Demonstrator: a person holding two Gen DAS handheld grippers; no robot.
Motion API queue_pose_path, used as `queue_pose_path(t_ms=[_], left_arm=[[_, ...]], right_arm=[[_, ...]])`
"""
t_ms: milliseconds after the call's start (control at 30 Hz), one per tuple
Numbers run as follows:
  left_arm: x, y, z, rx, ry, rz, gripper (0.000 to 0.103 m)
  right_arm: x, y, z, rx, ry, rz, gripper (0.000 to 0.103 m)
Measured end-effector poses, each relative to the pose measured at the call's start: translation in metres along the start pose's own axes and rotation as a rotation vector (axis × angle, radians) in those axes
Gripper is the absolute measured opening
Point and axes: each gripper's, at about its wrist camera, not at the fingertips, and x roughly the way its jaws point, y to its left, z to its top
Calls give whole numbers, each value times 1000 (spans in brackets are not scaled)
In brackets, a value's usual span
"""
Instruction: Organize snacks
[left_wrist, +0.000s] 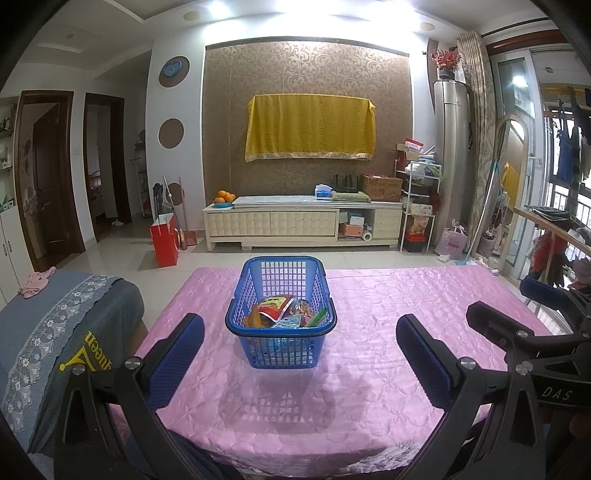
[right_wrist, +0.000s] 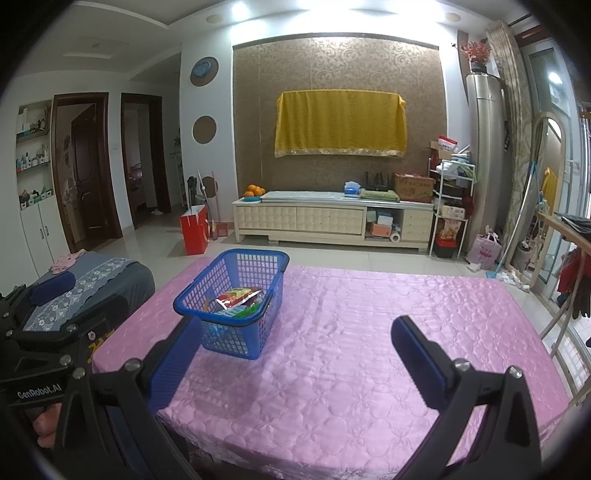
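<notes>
A blue plastic basket (left_wrist: 280, 354) stands on the pink quilted tablecloth (left_wrist: 406, 314). Several snack packets (left_wrist: 282, 310) lie in its bottom, among them a red and orange bag. My left gripper (left_wrist: 299, 322) is open and empty, with a finger on either side of the basket and short of it. In the right wrist view the basket (right_wrist: 229, 339) with the snack packets (right_wrist: 238, 297) sits ahead to the left, by the left finger. My right gripper (right_wrist: 295, 325) is open over bare cloth, holding nothing. Each gripper shows at the edge of the other's view: the right gripper (left_wrist: 506, 299) and the left gripper (right_wrist: 74, 295).
A grey seat with a lace cover (left_wrist: 55, 325) adjoins the table's left side, with a pink cloth (left_wrist: 37, 282) on it. Beyond the far edge lies tiled floor, a red bag (left_wrist: 164, 240) and a cream cabinet (left_wrist: 303, 223). A wooden rail (right_wrist: 561, 314) stands to the right.
</notes>
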Motion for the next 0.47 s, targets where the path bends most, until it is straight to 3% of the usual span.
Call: queue_pose_path(t_ms=[467], left_arm=[[-6,-1,-1,-8,-6,-19,103]], right_arm=[[-4,0,0,-7,5,-16,103]])
